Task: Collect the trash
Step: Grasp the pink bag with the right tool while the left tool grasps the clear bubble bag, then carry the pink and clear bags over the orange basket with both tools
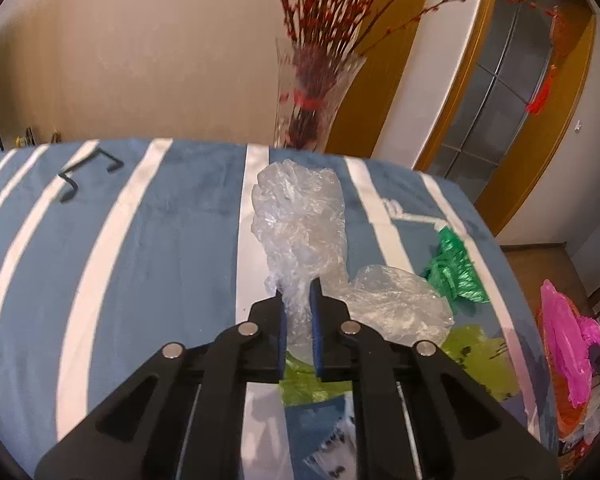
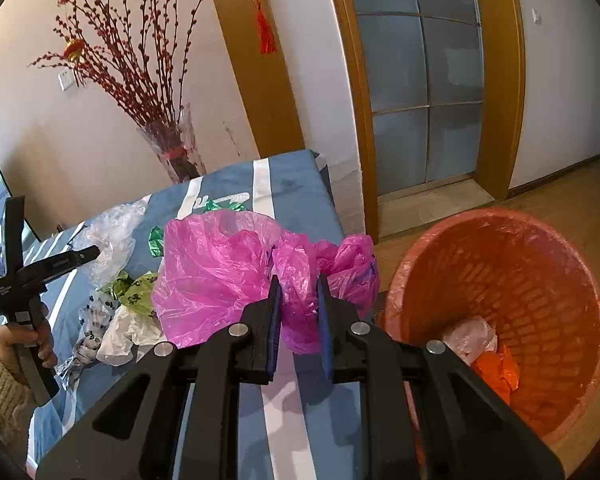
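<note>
My left gripper (image 1: 297, 293) is shut on the lower end of a crumpled clear plastic bag (image 1: 300, 216) that lies on the blue and white striped cloth (image 1: 148, 248). A second clear bag (image 1: 396, 304) rests just right of it. My right gripper (image 2: 298, 282) is shut on a bright pink plastic bag (image 2: 220, 268), which hangs over the cloth's right edge beside the orange basket (image 2: 548, 264). The basket holds an orange scrap (image 2: 498, 372) and a pale bag (image 2: 470, 336). The right wrist view shows the left gripper (image 2: 92, 254) at the far left, held by a hand (image 2: 40, 344).
A shiny green wrapper (image 1: 456, 272), a yellow-green bag (image 1: 480, 360) and a white bag (image 2: 128, 332) lie loose on the cloth. A glass vase of red branches (image 1: 312, 92) stands behind the cloth's far edge. Black bent wire (image 1: 88, 174) lies far left. Wooden floor and a door are to the right.
</note>
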Demonstrator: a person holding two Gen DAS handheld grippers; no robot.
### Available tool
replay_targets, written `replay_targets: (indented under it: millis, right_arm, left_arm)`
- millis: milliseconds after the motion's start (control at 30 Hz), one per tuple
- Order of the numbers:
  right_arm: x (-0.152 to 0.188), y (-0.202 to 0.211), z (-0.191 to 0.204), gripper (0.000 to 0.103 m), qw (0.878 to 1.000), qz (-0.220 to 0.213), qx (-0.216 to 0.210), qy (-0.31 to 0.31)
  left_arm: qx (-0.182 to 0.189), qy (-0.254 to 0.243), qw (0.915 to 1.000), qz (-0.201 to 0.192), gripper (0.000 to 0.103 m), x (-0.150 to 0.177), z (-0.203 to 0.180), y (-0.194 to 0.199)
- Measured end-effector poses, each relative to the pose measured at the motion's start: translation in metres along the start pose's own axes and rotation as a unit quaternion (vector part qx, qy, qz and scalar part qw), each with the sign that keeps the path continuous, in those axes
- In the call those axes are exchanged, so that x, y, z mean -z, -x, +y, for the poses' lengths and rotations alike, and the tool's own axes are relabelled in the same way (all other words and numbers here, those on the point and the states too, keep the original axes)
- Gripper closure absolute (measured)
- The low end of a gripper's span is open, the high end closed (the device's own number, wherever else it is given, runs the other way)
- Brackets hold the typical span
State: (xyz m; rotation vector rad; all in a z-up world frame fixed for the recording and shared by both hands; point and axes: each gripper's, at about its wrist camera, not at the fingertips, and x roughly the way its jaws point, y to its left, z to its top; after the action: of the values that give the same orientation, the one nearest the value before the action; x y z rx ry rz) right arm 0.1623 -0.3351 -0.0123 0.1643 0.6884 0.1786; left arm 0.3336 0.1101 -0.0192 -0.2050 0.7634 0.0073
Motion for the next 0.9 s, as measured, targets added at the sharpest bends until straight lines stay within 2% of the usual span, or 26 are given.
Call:
replay_targets:
  millis: [233, 467, 667, 900]
  right_arm:
    - [0.001, 0.029, -0.013, 0.086, 1.000, -0.022, 0.003, -0.008]
    - [0.002, 0.063, -0.035, 0.086, 0.998, -0.051, 0.022, -0.018]
    - [0.008, 0.090, -0.061, 0.086, 0.995, -0.075, 0.059, -0.022]
    - [0.018, 0.112, -0.092, 0.086, 0.987, -0.098, 0.123, -0.028]
  left_arm:
    - [0.004, -0.022, 0.9990, -0.038, 0.093, -0.007, -0.024, 0.041]
    - [0.036, -0.054, 0.9964, -0.055, 0.093, 0.000, -0.072, 0.077]
    - [0.076, -0.083, 0.9922, -0.054, 0.093, 0.017, -0.121, 0.093]
    - [0.126, -0.117, 0.9843, -0.040, 0.093, 0.045, -0.181, 0.101]
